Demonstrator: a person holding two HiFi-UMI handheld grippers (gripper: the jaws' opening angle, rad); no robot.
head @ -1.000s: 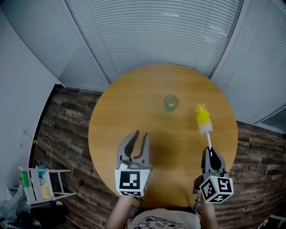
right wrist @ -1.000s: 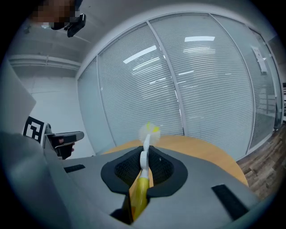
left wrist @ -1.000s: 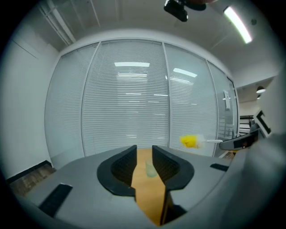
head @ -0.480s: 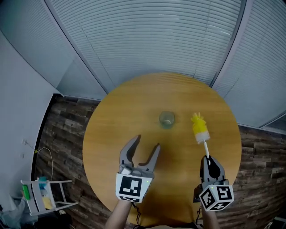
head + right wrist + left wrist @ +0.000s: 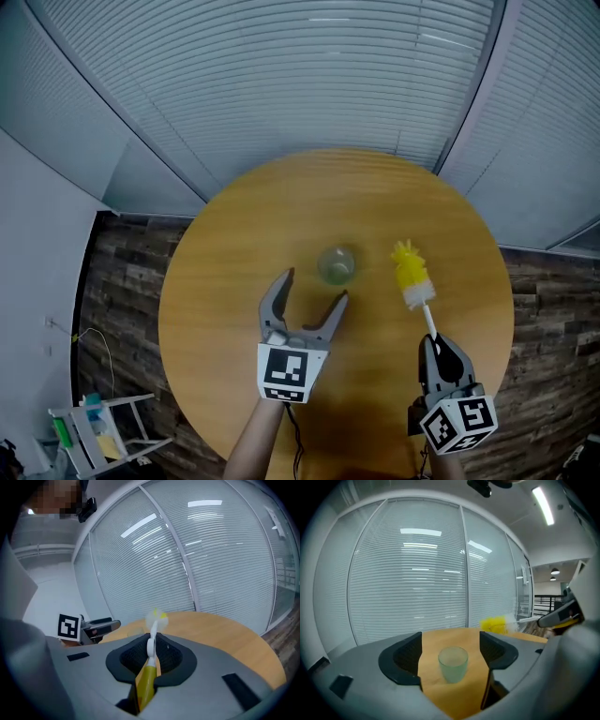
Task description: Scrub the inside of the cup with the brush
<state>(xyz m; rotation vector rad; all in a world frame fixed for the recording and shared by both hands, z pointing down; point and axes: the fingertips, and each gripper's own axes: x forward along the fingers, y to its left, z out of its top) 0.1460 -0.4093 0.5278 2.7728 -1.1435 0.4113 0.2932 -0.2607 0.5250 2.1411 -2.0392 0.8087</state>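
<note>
The left gripper [image 5: 314, 285] is holding its fingers wide apart, having just been opening them, with nothing gripped. The small frosted translucent cup [image 5: 336, 265] is standing upright on the round wooden tabletop [image 5: 225, 319], just beyond the fingertips. The right gripper [image 5: 434, 342] is clamping its fingers on the white-handled, yellow-bristled brush [image 5: 411, 277], whose head is hovering beside the cup.
</note>
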